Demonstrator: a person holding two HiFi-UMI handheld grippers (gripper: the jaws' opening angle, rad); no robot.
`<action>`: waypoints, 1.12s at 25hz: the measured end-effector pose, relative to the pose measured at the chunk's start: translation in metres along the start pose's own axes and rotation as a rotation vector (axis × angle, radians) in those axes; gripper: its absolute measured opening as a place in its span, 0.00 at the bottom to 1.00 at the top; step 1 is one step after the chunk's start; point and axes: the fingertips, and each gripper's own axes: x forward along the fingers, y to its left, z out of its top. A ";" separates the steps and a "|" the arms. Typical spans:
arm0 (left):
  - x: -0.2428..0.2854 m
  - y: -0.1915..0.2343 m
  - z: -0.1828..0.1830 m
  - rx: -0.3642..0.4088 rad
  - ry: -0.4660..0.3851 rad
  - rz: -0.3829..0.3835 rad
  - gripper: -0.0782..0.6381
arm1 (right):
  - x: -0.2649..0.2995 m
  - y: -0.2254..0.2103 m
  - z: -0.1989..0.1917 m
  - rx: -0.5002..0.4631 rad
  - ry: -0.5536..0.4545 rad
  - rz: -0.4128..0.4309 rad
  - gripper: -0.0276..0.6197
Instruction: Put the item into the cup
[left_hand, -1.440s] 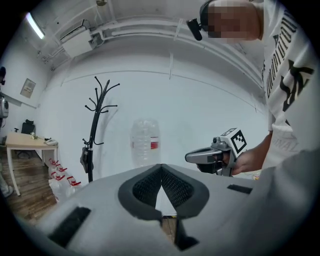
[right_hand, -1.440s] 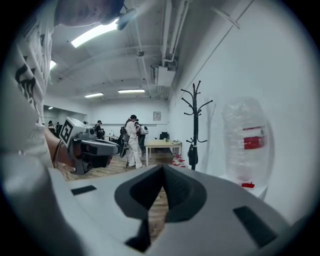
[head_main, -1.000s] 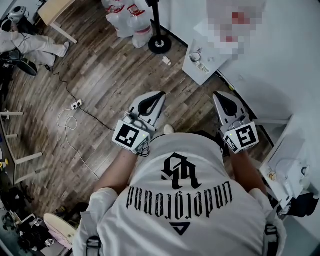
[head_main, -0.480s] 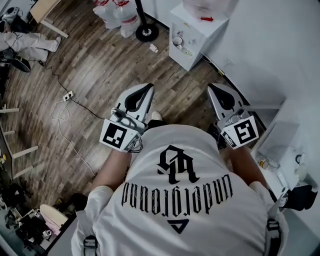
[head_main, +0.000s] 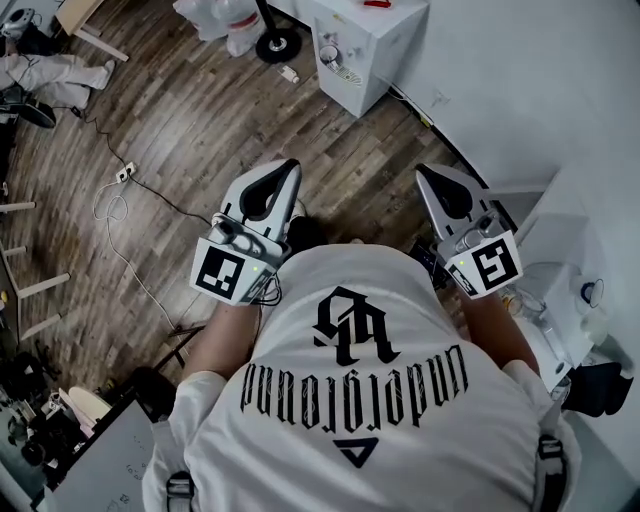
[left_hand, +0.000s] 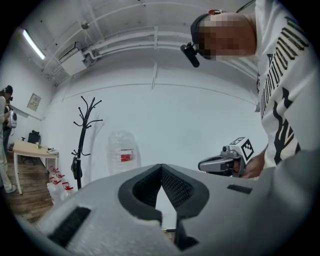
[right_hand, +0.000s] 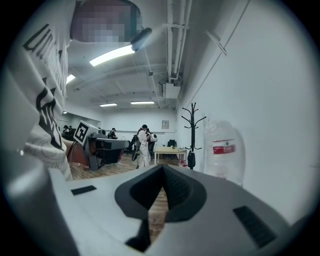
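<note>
Item and cup show in no view, so the task is not begun. Left gripper (head_main: 287, 168) at ten o'clock and right gripper (head_main: 424, 176) at two o'clock are both clenched, holding nothing.

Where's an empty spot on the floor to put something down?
The wood floor is bare between the power strip on the left and the white cabinet at the top. It is crowded in the bottom-left corner, full of gear, and on the white table at the right.
</note>
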 end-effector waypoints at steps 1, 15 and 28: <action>-0.002 -0.010 0.002 0.001 0.000 0.000 0.12 | -0.010 0.002 0.000 0.001 0.000 0.004 0.05; -0.010 -0.071 -0.009 -0.019 0.022 0.033 0.12 | -0.073 0.006 -0.010 0.008 -0.021 0.031 0.05; -0.049 -0.095 0.003 0.006 0.005 0.032 0.12 | -0.100 0.045 0.001 -0.011 -0.052 0.025 0.05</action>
